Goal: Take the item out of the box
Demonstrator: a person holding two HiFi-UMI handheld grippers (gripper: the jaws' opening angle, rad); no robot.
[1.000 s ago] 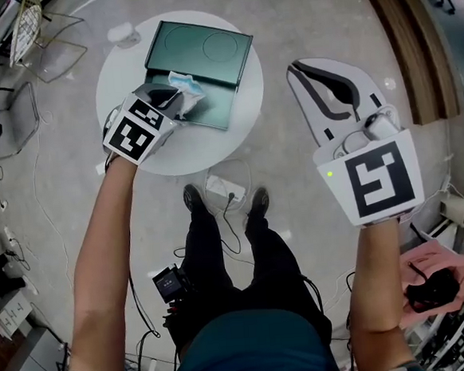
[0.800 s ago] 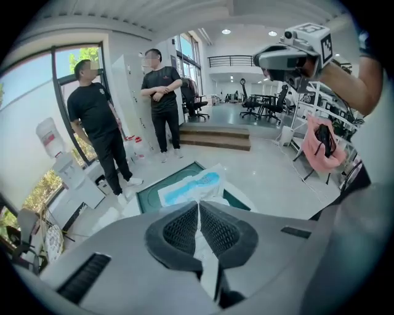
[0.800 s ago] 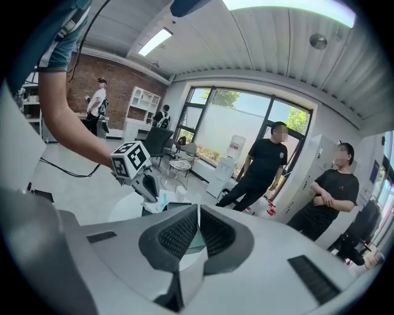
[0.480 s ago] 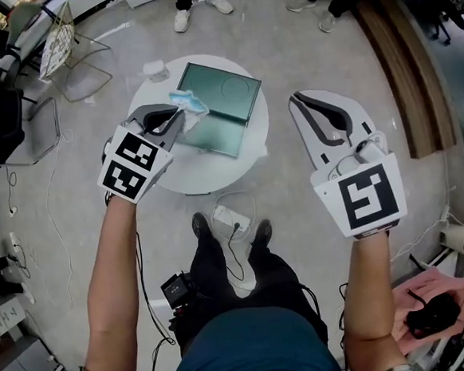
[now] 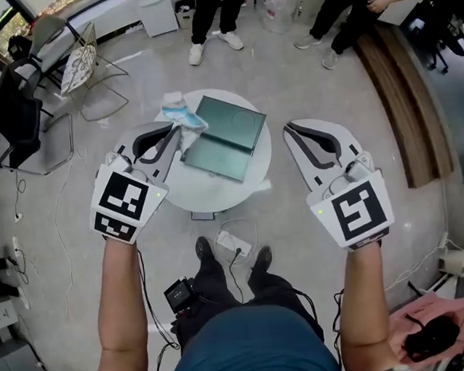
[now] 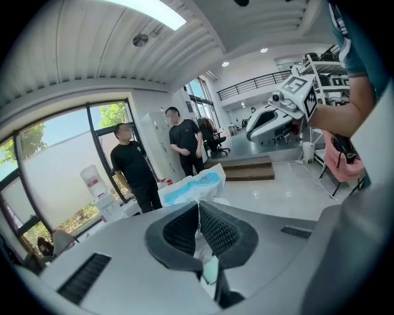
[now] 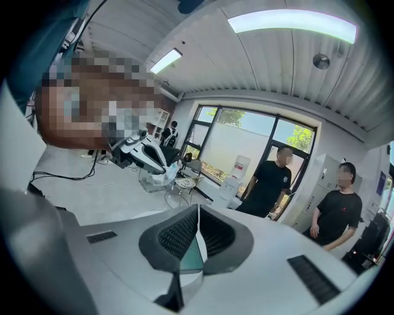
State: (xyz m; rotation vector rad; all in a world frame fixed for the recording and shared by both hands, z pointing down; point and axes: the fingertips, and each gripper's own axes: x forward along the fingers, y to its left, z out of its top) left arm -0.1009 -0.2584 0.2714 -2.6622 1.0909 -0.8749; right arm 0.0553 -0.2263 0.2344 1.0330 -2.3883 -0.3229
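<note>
Pinching the white-and-blue packet point(image 6: 196, 183) by one edge, our left gripper point(image 5: 178, 130) hangs at upper centre, just left of the open green box point(image 5: 227, 137). Right gripper point(image 5: 293, 132): pressed together, empty. We should carry clear, grip firm; film may slip.

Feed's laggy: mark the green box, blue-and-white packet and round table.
green box point(image 5: 213, 152), head view, near half.
blue-and-white packet point(image 6: 198, 183), left gripper view, blue printed face.
round table point(image 5: 210, 193), head view, bare near edge.

Office-lab: water cooler point(image 7: 239, 167), chairs point(image 5: 20, 117)
</note>
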